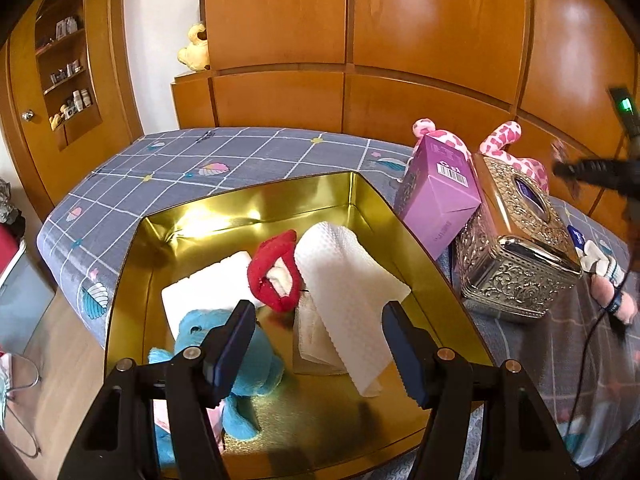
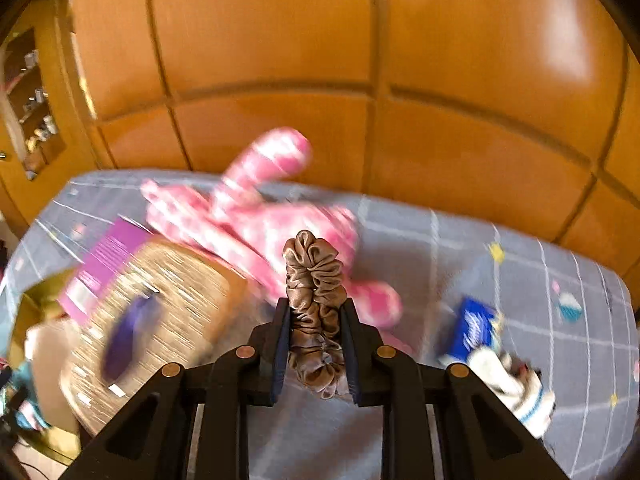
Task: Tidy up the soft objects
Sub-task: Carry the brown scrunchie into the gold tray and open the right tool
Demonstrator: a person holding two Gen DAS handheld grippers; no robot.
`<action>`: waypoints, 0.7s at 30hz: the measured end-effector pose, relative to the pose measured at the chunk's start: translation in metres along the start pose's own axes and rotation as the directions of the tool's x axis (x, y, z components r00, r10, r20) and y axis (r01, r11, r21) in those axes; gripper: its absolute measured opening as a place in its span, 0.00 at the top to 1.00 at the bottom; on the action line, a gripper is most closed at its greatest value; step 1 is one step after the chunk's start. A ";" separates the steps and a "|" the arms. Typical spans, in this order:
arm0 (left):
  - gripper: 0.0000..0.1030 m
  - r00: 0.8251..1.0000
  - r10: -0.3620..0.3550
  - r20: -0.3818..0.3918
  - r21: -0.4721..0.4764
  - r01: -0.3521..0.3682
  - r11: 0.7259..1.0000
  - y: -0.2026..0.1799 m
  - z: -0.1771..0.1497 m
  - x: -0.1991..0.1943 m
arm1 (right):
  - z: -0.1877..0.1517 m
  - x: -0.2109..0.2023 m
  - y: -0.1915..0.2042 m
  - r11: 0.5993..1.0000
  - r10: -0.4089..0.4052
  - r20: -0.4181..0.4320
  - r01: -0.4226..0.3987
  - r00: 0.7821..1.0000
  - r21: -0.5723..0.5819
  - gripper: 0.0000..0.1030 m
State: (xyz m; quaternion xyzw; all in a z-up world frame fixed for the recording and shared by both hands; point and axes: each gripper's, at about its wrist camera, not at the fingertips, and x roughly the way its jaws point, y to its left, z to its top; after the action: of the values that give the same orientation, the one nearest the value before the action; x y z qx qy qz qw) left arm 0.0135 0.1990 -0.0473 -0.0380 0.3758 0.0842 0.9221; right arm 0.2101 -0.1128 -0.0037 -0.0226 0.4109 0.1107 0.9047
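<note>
A gold tin box (image 1: 352, 188) sits on the bed and holds a blue plush toy (image 1: 260, 364), a red lips plush (image 1: 276, 276), white cloths (image 1: 348, 280) and a white pad (image 1: 208, 292). My left gripper (image 1: 318, 326) is open and empty, hovering over the box. My right gripper (image 2: 316, 316) is shut on a brown satin scrunchie (image 2: 314, 280) and holds it above the bed. A pink spotted plush (image 2: 256, 208) lies behind it, also showing in the left wrist view (image 1: 500, 140). The right wrist view is blurred by motion.
A purple carton (image 1: 440, 196) and an ornate metal tissue box (image 1: 516, 248) stand right of the tin. A blue packet (image 2: 472, 328) and a white-and-blue sock (image 2: 516, 388) lie on the grey checked bedsheet (image 1: 192, 168). Wooden wardrobe panels (image 1: 360, 40) stand behind the bed.
</note>
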 end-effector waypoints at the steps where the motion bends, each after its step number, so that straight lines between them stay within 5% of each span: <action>1: 0.36 1.000 -0.002 -0.002 0.002 0.002 1.000 -0.001 0.000 0.000 | 0.004 -0.003 0.010 1.000 0.015 0.009 -0.015 1.000 -0.015 0.78; 11: 0.36 1.000 0.011 -0.013 -0.006 -0.011 1.000 0.003 -0.004 0.000 | 0.012 -0.014 0.117 0.965 0.213 0.039 -0.203 0.976 -0.166 0.78; 21: 0.36 0.999 0.052 0.014 -0.081 -0.050 0.995 0.035 0.009 -0.003 | -0.016 -0.016 0.177 0.900 0.377 -0.059 -0.380 0.924 -0.214 0.78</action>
State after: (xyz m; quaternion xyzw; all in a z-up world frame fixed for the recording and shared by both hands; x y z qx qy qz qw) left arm 0.0109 0.2344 -0.0394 -0.0651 0.3655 0.1233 0.9203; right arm 0.1494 0.0550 0.0063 -0.0439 0.3999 0.3291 0.8543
